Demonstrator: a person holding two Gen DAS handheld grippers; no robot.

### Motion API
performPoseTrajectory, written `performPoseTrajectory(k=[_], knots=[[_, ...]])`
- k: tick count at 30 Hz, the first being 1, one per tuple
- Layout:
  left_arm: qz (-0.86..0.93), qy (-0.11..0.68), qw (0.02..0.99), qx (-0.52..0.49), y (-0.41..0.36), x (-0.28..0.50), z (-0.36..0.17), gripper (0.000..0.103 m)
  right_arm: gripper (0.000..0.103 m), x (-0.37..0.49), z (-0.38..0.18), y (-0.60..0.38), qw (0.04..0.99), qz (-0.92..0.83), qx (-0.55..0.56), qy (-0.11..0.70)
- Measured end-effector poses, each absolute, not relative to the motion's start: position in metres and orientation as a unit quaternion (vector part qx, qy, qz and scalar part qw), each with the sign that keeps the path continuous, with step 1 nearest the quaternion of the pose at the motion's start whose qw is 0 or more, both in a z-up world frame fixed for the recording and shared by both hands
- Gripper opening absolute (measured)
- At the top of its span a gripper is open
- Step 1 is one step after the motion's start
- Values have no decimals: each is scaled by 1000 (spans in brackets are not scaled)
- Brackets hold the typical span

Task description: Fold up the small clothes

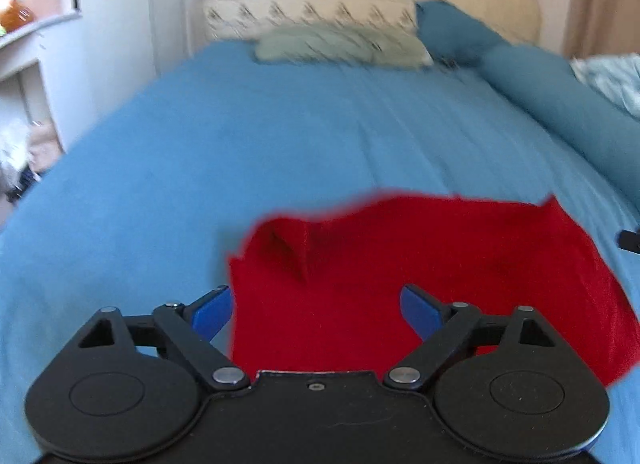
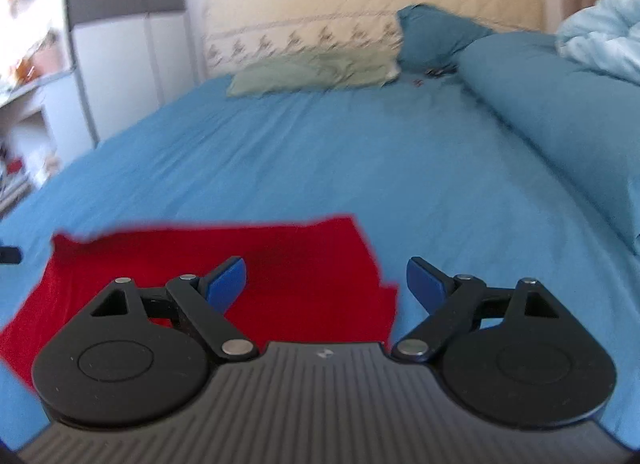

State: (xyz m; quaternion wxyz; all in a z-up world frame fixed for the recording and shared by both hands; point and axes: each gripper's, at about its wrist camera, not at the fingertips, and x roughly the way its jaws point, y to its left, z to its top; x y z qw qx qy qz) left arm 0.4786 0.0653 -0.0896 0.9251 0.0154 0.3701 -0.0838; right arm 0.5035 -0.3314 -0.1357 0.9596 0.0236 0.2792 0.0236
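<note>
- One red garment [image 1: 420, 284] lies on the blue bedsheet [image 1: 200, 144], near the close end of the bed, partly flattened, with a raised fold at its left part.
- Your left gripper [image 1: 316, 304] stands with jaws spread wide over the garment's left edge; nothing sits clamped between the pads.
- Your right gripper [image 2: 326, 284] is likewise spread wide, straddling the garment's right edge, holding nothing.
- Expect the cloth to be light, limp and non-fragile; it appears to be a soft knit that will drape and sag wherever you leave it unsupported.
- Take hold at corners or hems, one per gripper, so the edge lifts as a straight line.
- Pinch only the garment layer; the sheet beneath is equally soft and may be caught with it.
- Smooth the raised fold before creasing, otherwise it will likely be trapped inside.
</note>
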Motion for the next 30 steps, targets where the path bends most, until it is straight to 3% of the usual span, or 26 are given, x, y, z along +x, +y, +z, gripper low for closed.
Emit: performPoseTrajectory(k=[5,17,25,30], knots=[[-104,406,908,6,58,487,-121,93,103,513,-162,-306,951,36,23,307],[-102,411,906,13,60,500,-148,94,103,511,-207,-293,941,39,-7,336],[-77,416,906,16,62,490,-144,93,103,497,-195,-299,944,24,-2,328],[-86,383,920,22,47,451,-96,93,103,458,-152,-308,945,21,-19,325]])
